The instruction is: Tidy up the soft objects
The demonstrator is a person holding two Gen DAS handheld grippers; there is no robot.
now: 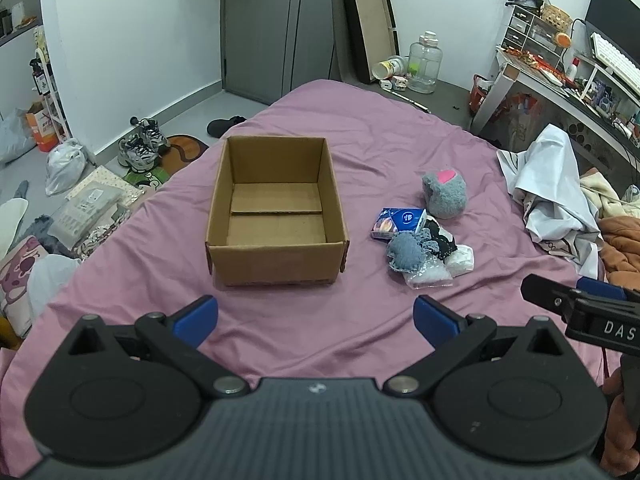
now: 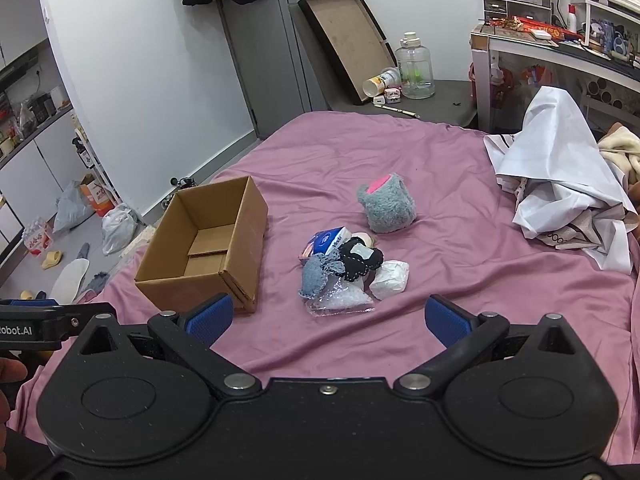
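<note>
both grippers hover low over the pink bedsheet, nothing picked up. the left gripper has its blue-padded fingers spread wide and empty, facing the open brown cardboard box, which looks bare inside. the right gripper is just as wide apart and empty, lined up on the small heap of soft things: a blue tissue packet, a blue knitted piece, a black stitched pouch, a white wad and a clear bag. the fuzzy grey-and-pink plush sits apart behind the heap. best first grab looks like the plush, standing free; pinch its middle. box lies left of the heap with open sheet between, so carrying across is easy. mind the near box wall, and the crumpled white cloth on the right.
</note>
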